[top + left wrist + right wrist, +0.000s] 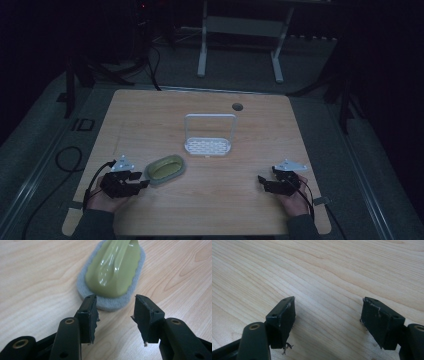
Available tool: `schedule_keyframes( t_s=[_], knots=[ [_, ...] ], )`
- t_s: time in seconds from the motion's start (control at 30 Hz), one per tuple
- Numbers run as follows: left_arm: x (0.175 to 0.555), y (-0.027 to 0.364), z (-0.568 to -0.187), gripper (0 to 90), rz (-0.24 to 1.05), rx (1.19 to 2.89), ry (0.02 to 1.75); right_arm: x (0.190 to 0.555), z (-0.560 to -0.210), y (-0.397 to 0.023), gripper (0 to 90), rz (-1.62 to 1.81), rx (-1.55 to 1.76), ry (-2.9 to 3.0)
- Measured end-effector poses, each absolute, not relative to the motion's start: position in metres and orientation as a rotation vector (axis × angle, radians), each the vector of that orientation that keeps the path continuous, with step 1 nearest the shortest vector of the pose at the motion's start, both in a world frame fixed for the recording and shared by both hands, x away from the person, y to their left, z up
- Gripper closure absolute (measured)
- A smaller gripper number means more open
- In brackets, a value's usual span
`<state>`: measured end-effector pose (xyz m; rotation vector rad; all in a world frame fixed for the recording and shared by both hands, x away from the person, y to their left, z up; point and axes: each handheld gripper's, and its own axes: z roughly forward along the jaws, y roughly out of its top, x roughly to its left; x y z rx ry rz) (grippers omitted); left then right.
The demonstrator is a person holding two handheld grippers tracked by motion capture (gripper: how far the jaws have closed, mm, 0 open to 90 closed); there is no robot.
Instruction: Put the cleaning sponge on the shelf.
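A scrubbing pad with a glossy green plastic grip on a grey sponge base (165,169) lies on the wooden table (210,210) at the front left. My left gripper (141,181) sits low just to its left, open, jaws pointing at it. In the left gripper view the pad (113,270) lies just beyond the tips of the gripper (115,305), with nothing between the jaws. My right gripper (261,181) rests at the front right, open over bare wood. In the right gripper view its gripper (328,308) holds nothing.
A white wire rack with a perforated base and an upright handle loop (209,137) stands mid-table, beyond the pad. A round cable hole (237,106) sits near the far edge. Cables trail from both grippers off the front corners.
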<state>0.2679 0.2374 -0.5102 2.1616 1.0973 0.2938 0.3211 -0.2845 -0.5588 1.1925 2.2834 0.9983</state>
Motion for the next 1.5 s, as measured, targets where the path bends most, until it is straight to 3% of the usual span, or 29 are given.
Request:
schedule_keyframes(
  t_s=[0.5, 0.63, 1.5],
  knots=[
    [0.295, 0.226, -0.480, 54.3, 0.304, 2.288, 1.025, 0.321, -0.559, -0.285, 27.1, 0.999, 1.191, 2.283],
    [0.300, 0.222, -0.476, 58.1, 0.307, 2.326, 1.011, 0.321, -0.559, -0.285, 27.1, 0.998, 1.191, 2.283],
    [0.327, 0.203, -0.460, 54.6, 0.266, 2.436, 0.963, 0.321, -0.559, -0.284, 27.1, 0.999, 1.193, 2.282]
  ],
)
